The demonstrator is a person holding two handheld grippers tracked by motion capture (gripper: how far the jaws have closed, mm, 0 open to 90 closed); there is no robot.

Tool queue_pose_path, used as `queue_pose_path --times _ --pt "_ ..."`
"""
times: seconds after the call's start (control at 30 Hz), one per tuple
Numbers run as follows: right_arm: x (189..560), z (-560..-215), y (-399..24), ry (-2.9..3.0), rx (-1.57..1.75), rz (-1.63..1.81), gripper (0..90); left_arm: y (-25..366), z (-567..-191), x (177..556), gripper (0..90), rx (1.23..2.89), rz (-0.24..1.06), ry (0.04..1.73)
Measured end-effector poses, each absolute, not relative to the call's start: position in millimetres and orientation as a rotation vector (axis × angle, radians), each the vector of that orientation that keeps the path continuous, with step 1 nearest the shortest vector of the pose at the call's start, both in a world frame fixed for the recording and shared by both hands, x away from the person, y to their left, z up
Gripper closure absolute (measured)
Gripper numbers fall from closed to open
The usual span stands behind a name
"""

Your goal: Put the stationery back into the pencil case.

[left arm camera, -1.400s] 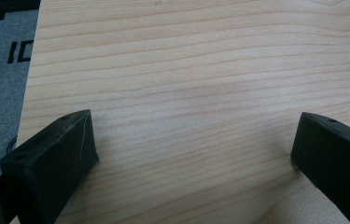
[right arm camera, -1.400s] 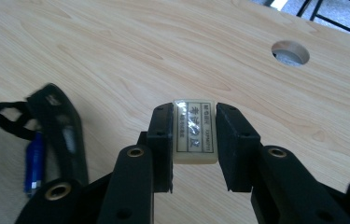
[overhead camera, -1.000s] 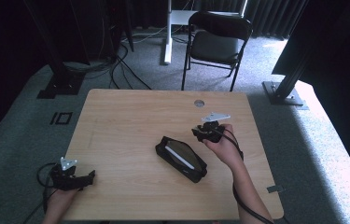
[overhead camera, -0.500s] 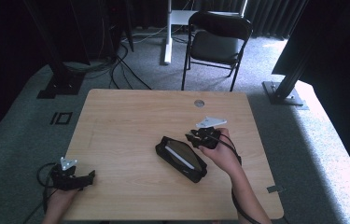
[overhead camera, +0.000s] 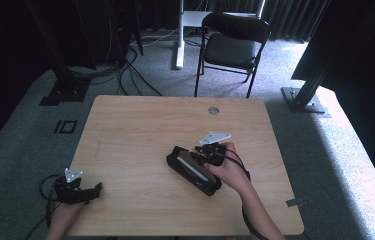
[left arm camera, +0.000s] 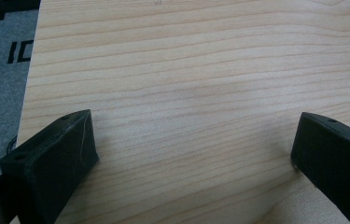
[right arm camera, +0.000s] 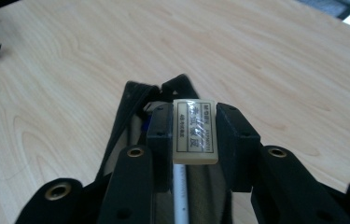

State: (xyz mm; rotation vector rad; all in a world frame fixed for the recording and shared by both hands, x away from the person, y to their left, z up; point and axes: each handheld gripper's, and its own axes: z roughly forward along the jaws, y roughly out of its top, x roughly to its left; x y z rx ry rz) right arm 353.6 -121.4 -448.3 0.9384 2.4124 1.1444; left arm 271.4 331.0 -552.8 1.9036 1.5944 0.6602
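Above the open pencil case (overhead camera: 193, 170) near the tabletop's right edge, an eraser (right arm camera: 195, 130) has been carried by the right gripper (right arm camera: 194, 133), clamped; the left gripper (left arm camera: 191, 149) lies open.

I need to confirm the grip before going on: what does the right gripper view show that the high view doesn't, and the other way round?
Right gripper view only: the white eraser with printed lettering, clamped between the right claw's pads, just over the open black pencil case with a white stick inside.

High view only: the left claw open and empty near the table's front left corner, a black chair behind, and the case's full outline.

Both: the wooden table, the pencil case, and the right claw over it.
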Motion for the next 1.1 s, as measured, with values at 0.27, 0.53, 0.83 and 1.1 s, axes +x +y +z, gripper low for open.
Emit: queue_pose_path --times 0.27,0.53,0.83,1.1 --pt "354 -457 -110 2.464 0.894 1.107 68.4 331 -553 271 0.4 1.902 0.660 1.595" --pt "359 -465 -100 2.514 0.886 1.061 68.4 331 -553 271 0.4 1.903 0.660 1.595" --pt "363 -476 -90 2.572 0.871 0.988 68.4 331 -553 271 0.3 1.902 0.660 1.595" --pt "370 -483 -81 2.606 0.885 0.952 68.4 331 -553 271 0.4 1.902 0.660 1.595"
